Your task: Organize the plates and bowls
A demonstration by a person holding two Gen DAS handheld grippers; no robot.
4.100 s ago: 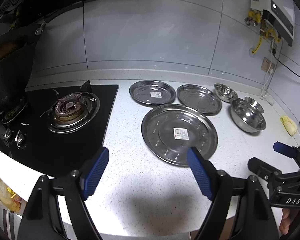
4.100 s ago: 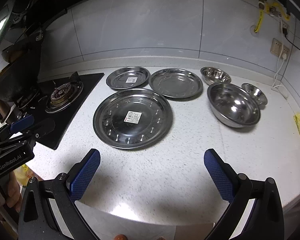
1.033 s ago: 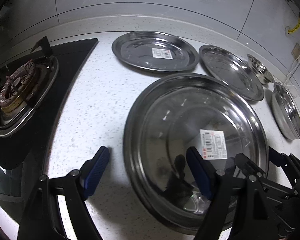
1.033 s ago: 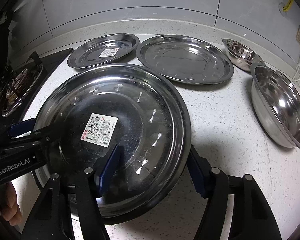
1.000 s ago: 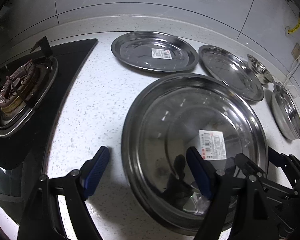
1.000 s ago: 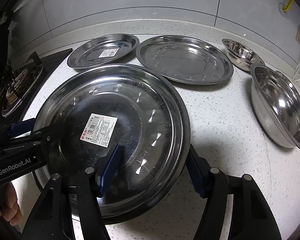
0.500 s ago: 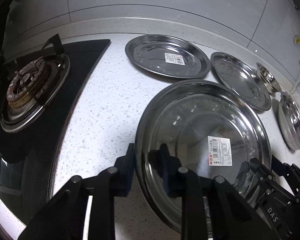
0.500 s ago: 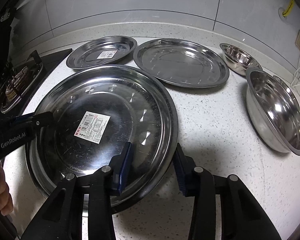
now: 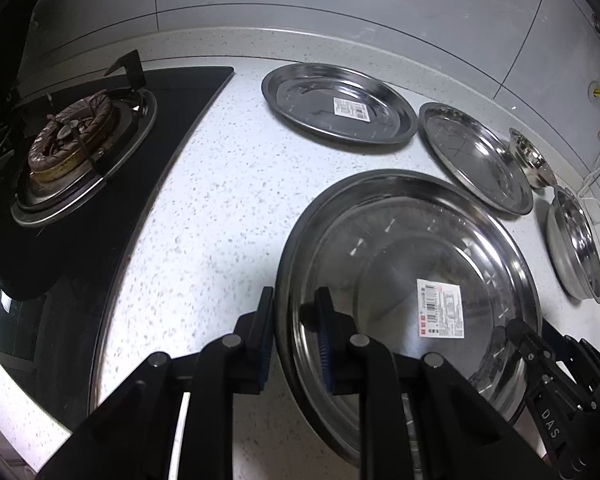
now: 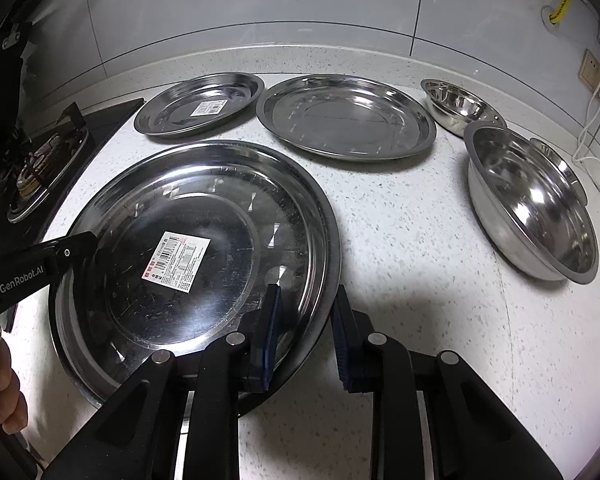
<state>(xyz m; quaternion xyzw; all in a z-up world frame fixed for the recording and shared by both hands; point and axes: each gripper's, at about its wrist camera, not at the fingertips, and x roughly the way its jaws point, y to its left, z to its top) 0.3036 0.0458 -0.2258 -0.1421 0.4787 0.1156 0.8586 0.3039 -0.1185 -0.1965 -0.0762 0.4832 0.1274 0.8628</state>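
The large steel plate (image 9: 400,260) (image 10: 220,208) with a white label lies at the front of the counter. My left gripper (image 9: 295,330) straddles its left rim, one blue pad inside and one outside. The jaws are closing and the pads press on the rim. My right gripper (image 10: 306,334) straddles the right rim the same way, jaws closing, pads against the metal. Each gripper shows in the other's view: right gripper (image 9: 540,364), left gripper (image 10: 60,256).
Behind lie a labelled plate (image 10: 200,104) and a plain plate (image 10: 346,116). A large bowl (image 10: 532,200) and a small bowl (image 10: 456,106) stand at the right. The gas stove (image 9: 80,136) is at the left. A hand (image 10: 0,392) holds the left gripper.
Both grippers stood wide about the large plate's rims a second ago. Their jaws have since narrowed onto the rims. The hands have hardly moved.
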